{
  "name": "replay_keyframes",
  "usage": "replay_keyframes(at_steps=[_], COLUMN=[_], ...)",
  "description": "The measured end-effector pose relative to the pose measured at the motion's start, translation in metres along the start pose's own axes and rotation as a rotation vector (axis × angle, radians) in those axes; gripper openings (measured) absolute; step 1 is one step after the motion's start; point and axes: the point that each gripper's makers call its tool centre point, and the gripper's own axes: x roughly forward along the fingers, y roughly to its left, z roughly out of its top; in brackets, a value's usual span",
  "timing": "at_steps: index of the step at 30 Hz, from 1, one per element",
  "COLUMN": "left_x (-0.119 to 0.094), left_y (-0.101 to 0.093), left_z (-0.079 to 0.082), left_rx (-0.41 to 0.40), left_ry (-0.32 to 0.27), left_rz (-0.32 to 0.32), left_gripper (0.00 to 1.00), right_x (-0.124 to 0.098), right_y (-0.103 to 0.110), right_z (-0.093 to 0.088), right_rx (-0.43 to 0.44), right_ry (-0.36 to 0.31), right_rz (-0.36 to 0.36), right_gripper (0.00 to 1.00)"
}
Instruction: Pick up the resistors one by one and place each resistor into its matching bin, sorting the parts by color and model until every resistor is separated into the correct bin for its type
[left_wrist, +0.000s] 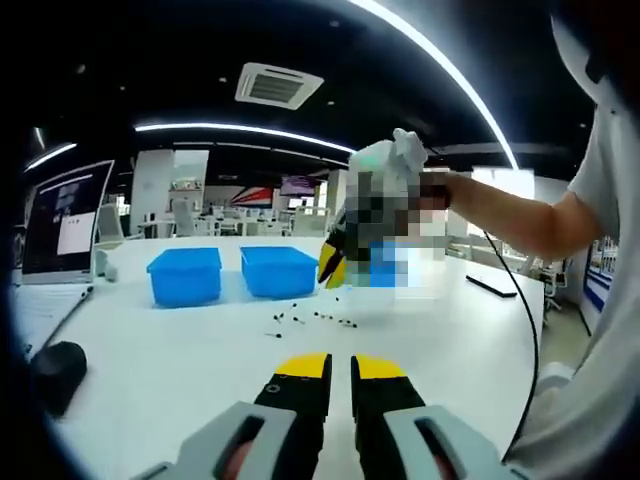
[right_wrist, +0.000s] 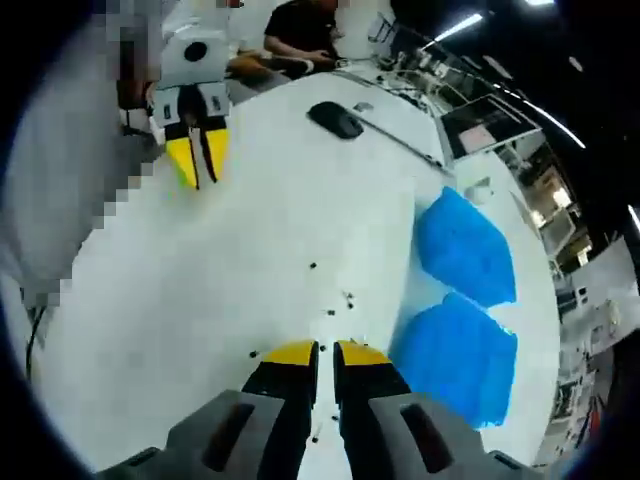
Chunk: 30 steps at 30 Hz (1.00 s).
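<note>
The left hand-held gripper (left_wrist: 340, 368), grey-bodied with black jaws capped in yellow, hangs above the smooth white bench (left_wrist: 180, 350) with its jaws nearly together, a thin slit between them and nothing in it. The right hand-held gripper (right_wrist: 326, 352), of the same make, also shows only a narrow gap between its jaws and carries nothing; it is poised low over the bench, just above the scatter of parts.

The tiny dark resistors (left_wrist: 312, 318) lie loose on the glossy bench top as a sprinkle of small specks in front of the bins; their colours and markings are too small to read. Behind them stand two rectangular blue plastic bins (left_wrist: 185, 275), side by side with a small gap between. What is inside them cannot be made out.

A black computer mouse (left_wrist: 55, 372) rests near the bench's left edge, beside an open laptop (left_wrist: 62, 220) with a lit screen. A flat dark slab (left_wrist: 492, 285) lies farther off on the right. The room is a large open office with a dark ceiling, long strip lights (left_wrist: 240, 130) and a square ceiling vent (left_wrist: 277, 85).
</note>
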Motion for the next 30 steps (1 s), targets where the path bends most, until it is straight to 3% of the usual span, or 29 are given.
replay_keyframes(at_steps=[2,6,13,19,30], left_x=[0.0,0.0,-0.002,0.001,0.006], left_y=[0.003,0.007,0.012,0.015,0.012], left_z=[-0.002,-0.007,-0.005,-0.009,-0.006], left_rx=[-0.003,-0.011,-0.025,-0.028,-0.023], left_ry=[0.002,0.007,-0.006,0.001,0.0], left_rz=[0.009,0.02,0.031,0.032,0.013], left_gripper=[0.11,0.11,0.11,0.11,0.11], right_x=[0.004,0.017,0.03,0.032,0.03], right_y=[0.002,0.002,0.005,0.011,0.016], right_z=[-0.003,0.0,-0.016,-0.016,-0.015], right_rx=[-0.028,-0.035,0.022,0.039,0.155], right_ry=[0.039,0.052,0.137,0.137,0.118], right_rz=[0.041,0.074,0.125,0.148,0.167], right_gripper=[0.09,0.09,0.09,0.08,0.05])
